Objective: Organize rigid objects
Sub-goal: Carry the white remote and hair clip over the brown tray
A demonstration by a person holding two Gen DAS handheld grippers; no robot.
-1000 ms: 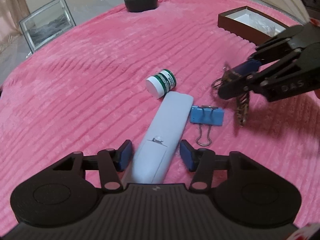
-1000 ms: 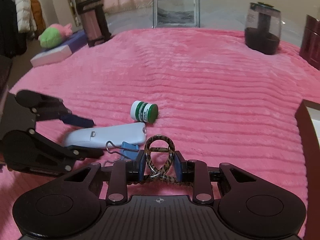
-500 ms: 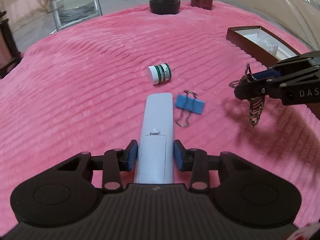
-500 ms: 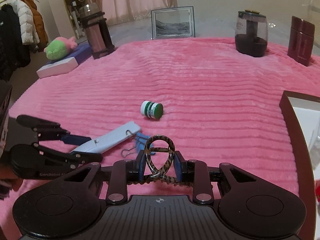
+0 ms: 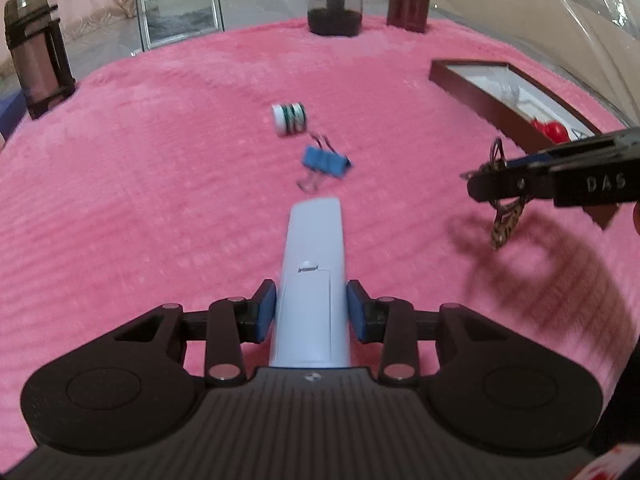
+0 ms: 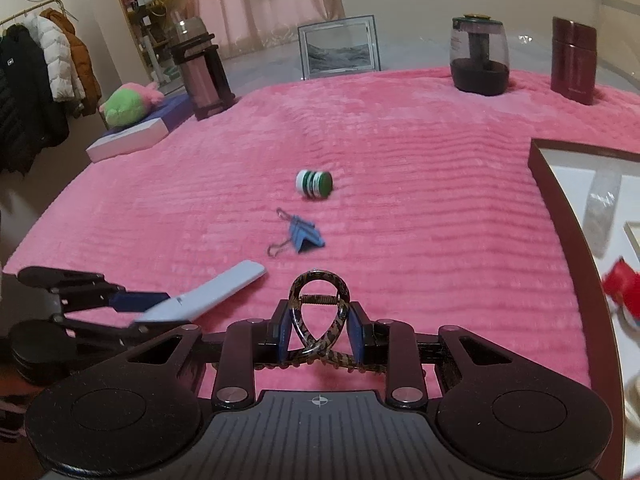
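Pale-blue remote (image 5: 312, 280) clamped in my left gripper (image 5: 311, 311), long axis pointing forward; brown tray (image 6: 560, 216) lies rightward, nearer my right gripper (image 6: 319, 334), clamped on tortoiseshell hair clip (image 6: 319, 316).

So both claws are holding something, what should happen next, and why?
Probably carry the hair clip in the right claw rightward over the box and drop it: the clip is gripped and lifted, and the box sits open close by.

Pale-blue remote (image 5: 313, 276), leopard-print hair clip (image 6: 320, 320)
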